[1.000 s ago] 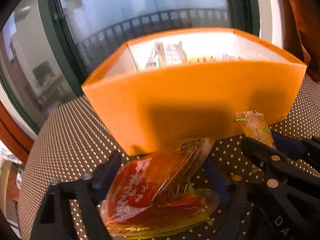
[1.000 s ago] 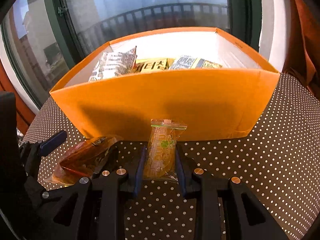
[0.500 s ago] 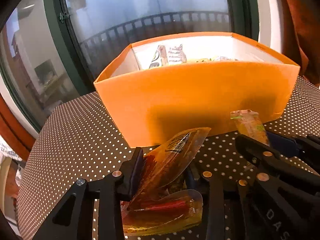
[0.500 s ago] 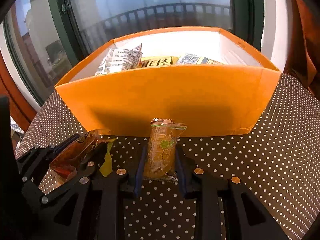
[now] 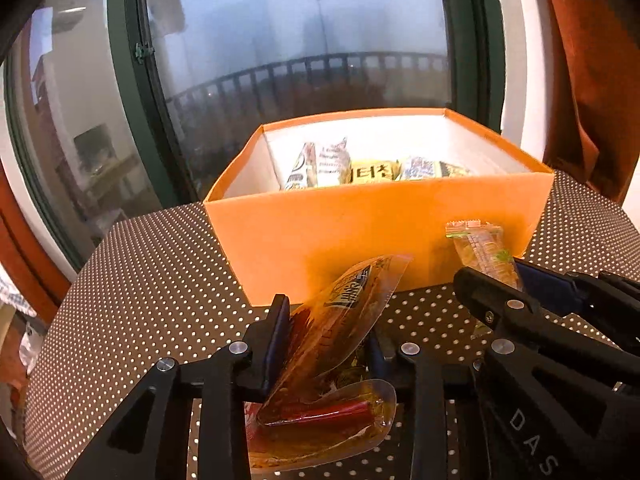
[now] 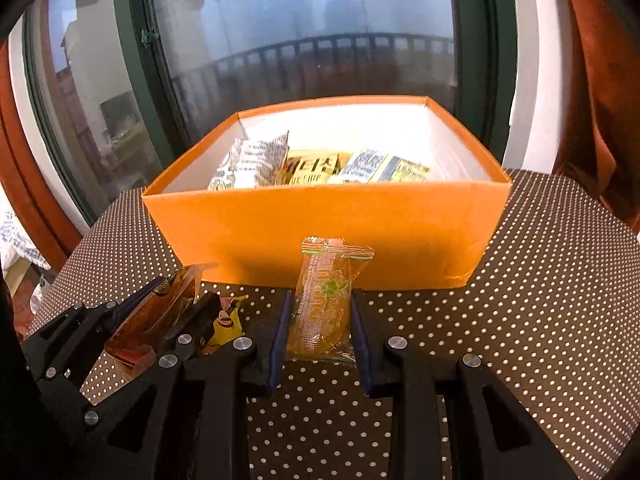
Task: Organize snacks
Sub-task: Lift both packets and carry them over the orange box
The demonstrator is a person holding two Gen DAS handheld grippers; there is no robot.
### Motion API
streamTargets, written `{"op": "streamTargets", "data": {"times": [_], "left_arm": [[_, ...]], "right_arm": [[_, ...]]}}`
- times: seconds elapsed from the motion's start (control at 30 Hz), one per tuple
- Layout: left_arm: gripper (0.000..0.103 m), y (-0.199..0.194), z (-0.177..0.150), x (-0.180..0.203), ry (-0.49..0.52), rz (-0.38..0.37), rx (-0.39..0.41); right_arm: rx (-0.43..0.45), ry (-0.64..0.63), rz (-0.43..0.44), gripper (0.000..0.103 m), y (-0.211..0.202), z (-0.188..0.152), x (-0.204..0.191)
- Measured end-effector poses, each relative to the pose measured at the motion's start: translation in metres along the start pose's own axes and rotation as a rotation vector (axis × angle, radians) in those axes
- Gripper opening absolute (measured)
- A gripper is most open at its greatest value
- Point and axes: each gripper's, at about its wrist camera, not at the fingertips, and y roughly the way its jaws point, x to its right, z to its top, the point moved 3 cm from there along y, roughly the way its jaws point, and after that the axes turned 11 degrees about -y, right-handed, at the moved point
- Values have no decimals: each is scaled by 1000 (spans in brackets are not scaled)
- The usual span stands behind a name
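An orange box (image 5: 380, 232) with a white inside stands on the dotted tablecloth ahead and holds several snack packs (image 6: 320, 166). My left gripper (image 5: 328, 332) is shut on a clear red-orange snack packet (image 5: 340, 320), lifted in front of the box's near wall. My right gripper (image 6: 320, 324) is shut on a small yellow clear-wrapped snack (image 6: 324, 300), held upright before the box (image 6: 328, 236). The right gripper and its snack also show in the left wrist view (image 5: 486, 254). The left gripper shows in the right wrist view (image 6: 168, 308).
A small yellow wrapper (image 6: 228, 320) lies on the brown polka-dot tablecloth (image 6: 540, 300) between the grippers. A large window (image 5: 300, 60) with a green frame is behind the box. A rust curtain (image 5: 592, 80) hangs at the right.
My left gripper closed on the red-orange packet and both grippers rose, so the inside of the box shows more. The right gripper kept its hold on the yellow snack.
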Motion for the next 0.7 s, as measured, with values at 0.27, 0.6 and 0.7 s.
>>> {"op": "streamTargets", "data": {"times": [0.27,0.6,0.7], "left_arm": [[35,-19,12,5,-33,-52,8],[35,-39,26,18,-41,-66,57],[35,-43,33,21,-45,-71,70]], "right_arm": [[54,-16,-17,32,-25,7,2],[115,-20,-25,32,-46,19,8],[126,-27,-30,32,-50,24,11]]}}
